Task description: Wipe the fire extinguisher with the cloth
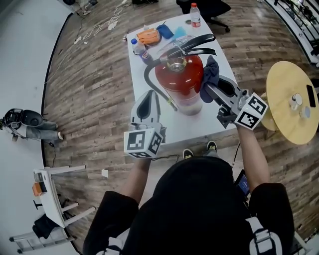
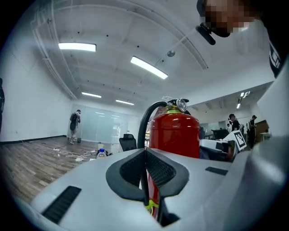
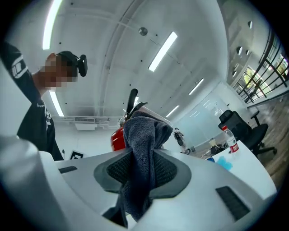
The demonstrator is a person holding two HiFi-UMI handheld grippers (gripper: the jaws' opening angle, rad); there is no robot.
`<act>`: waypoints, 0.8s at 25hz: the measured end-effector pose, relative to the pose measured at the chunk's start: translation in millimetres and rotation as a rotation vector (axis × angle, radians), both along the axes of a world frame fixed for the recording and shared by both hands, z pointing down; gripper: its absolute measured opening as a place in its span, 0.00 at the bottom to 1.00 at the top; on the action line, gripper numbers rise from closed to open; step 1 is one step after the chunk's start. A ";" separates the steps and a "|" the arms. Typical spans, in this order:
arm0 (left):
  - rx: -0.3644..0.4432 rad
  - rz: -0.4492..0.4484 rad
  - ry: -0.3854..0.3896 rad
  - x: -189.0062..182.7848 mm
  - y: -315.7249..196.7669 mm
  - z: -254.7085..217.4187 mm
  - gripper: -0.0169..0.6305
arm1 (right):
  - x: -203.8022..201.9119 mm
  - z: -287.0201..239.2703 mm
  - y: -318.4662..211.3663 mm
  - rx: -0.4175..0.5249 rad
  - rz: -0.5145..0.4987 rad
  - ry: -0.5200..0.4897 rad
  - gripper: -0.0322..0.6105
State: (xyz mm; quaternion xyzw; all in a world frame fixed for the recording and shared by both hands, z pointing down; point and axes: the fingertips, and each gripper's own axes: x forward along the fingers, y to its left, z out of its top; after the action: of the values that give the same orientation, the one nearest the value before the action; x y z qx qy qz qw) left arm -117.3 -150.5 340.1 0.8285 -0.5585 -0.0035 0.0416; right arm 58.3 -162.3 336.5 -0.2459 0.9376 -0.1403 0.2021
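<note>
A red fire extinguisher [image 1: 180, 79] with a black hose and lever handle stands upright on the white table [image 1: 207, 127]. It rises right ahead in the left gripper view as the red extinguisher [image 2: 175, 133]. My right gripper [image 1: 213, 88] is shut on a dark blue cloth [image 1: 209, 75], which rests against the cylinder's right side. The cloth [image 3: 143, 158] bulges up between the pads in the right gripper view. My left gripper [image 1: 148, 107] is shut with nothing in it, just left of the cylinder's base, apart from it.
Behind the extinguisher lie two plastic bottles [image 1: 140, 48], an orange item [image 1: 148, 36] and blue cloths [image 1: 165, 31]. A round wooden side table [image 1: 291, 102] stands at the right. A black office chair [image 1: 209, 9] is beyond the table, and cables trail on the wooden floor.
</note>
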 end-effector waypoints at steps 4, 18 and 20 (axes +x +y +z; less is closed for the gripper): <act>-0.017 0.003 0.007 -1.1 -4.9 4.5 0.06 | -12.1 -10.8 25.1 0.076 0.048 0.024 0.23; -0.014 0.004 0.017 1.7 -3.1 3.3 0.06 | -7.0 -16.8 21.0 0.091 0.077 -0.036 0.25; -0.012 -0.001 0.025 2.3 -4.4 3.9 0.06 | 0.0 -16.5 9.5 0.063 0.012 -0.082 0.25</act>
State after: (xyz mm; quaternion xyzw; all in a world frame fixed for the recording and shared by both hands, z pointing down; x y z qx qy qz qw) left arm -115.0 -154.9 344.0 0.8280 -0.5582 -0.0105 0.0532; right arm 58.3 -152.9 320.0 -0.2391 0.9310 -0.1194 0.2486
